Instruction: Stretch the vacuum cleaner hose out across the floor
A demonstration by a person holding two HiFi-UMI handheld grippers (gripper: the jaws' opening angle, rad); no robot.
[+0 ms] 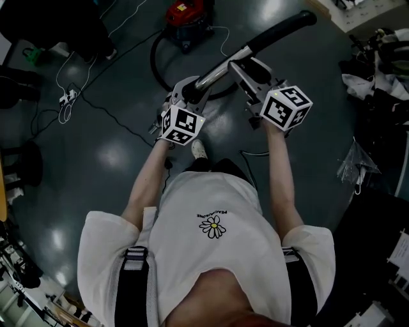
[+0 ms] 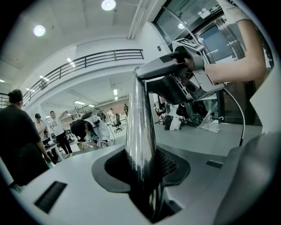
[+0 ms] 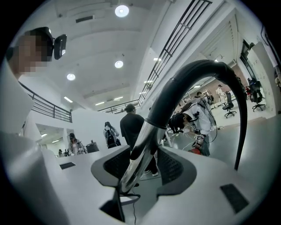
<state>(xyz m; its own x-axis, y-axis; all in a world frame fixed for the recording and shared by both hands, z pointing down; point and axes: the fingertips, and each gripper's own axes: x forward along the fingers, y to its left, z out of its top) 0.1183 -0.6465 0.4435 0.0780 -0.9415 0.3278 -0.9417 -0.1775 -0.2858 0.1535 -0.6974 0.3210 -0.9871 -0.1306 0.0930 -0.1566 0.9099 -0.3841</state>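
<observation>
Close before the person's chest, the left gripper (image 1: 190, 92) has its jaws pinching the near end of a shiny silver metal tube (image 1: 220, 71). Just beyond, the right gripper (image 1: 248, 69) pinches the same tube, near where it joins a black curved handle (image 1: 281, 29). Farther off, on the dark grey floor (image 1: 115, 153), a red vacuum cleaner (image 1: 188, 16) stands, and the black vacuum hose (image 1: 152, 60) lies in a curve beside it.

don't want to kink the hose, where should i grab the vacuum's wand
Grip the straight chrome tube, below where the black handle curves, jaws closing across it from the person's side. It is rigid and slim; the left gripper and right gripper already clamp it.
</observation>
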